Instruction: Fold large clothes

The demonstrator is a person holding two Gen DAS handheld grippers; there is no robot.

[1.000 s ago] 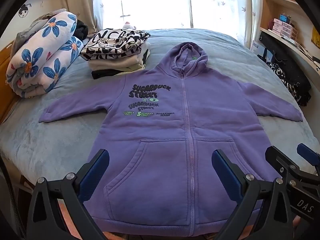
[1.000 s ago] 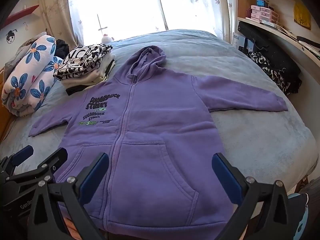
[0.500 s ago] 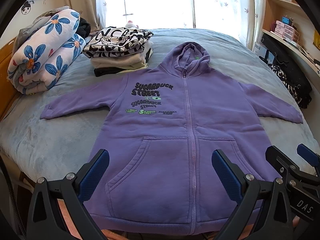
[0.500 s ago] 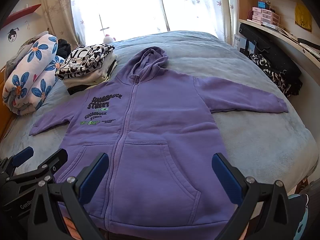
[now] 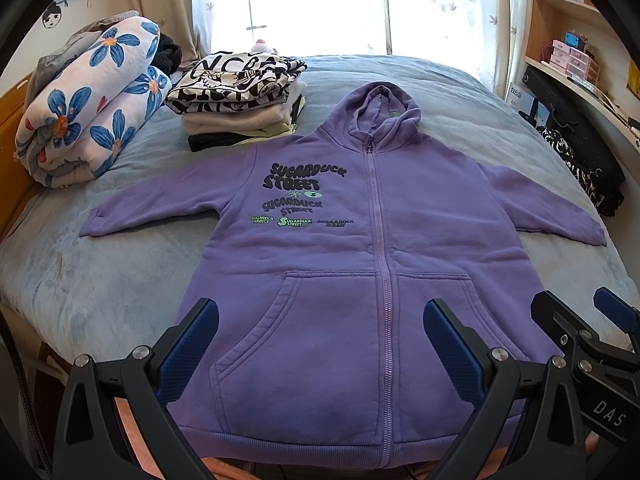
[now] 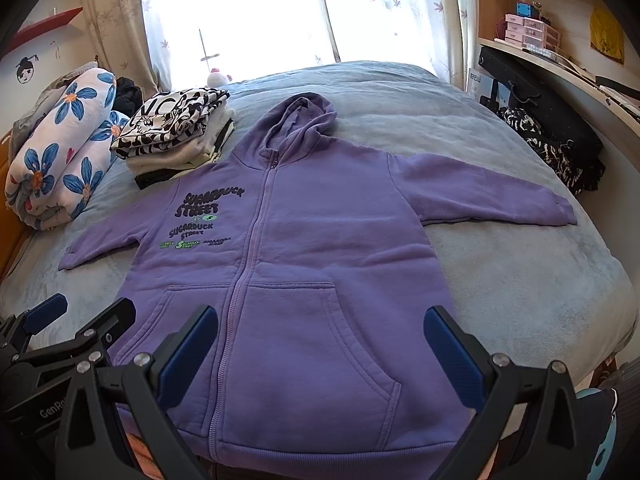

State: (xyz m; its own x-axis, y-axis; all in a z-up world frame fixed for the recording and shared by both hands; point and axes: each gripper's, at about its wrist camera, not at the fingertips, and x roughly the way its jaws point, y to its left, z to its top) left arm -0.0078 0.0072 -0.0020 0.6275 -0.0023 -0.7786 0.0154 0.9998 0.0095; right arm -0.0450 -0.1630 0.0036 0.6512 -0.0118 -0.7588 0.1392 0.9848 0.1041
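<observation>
Both grippers spread wide, empty | left gripper point(image 5: 318, 354) and right gripper point(image 6: 320, 356) above hem of purple hoodie point(image 5: 360, 280) | hoodie flat, zipped, sleeves out, ahead of fingers | folded stack point(image 5: 236, 96) far-left

Hoodie point(image 5: 400, 280): purple, dark and green lettering. Bed cover point(image 5: 100, 280): grey-blue. Rolled blanket point(image 5: 88, 112): white, blue flowers. Top folded garment point(image 5: 236, 80): black-and-white print. Gripper pads point(image 5: 192, 344): blue.

We see a bed point(image 5: 100, 280) with a blue cover. A purple hoodie point(image 5: 360, 280) lies flat near its front edge. Folded clothes point(image 5: 240, 100) and a flowery blanket point(image 5: 88, 108) sit at its far left corner.
</observation>
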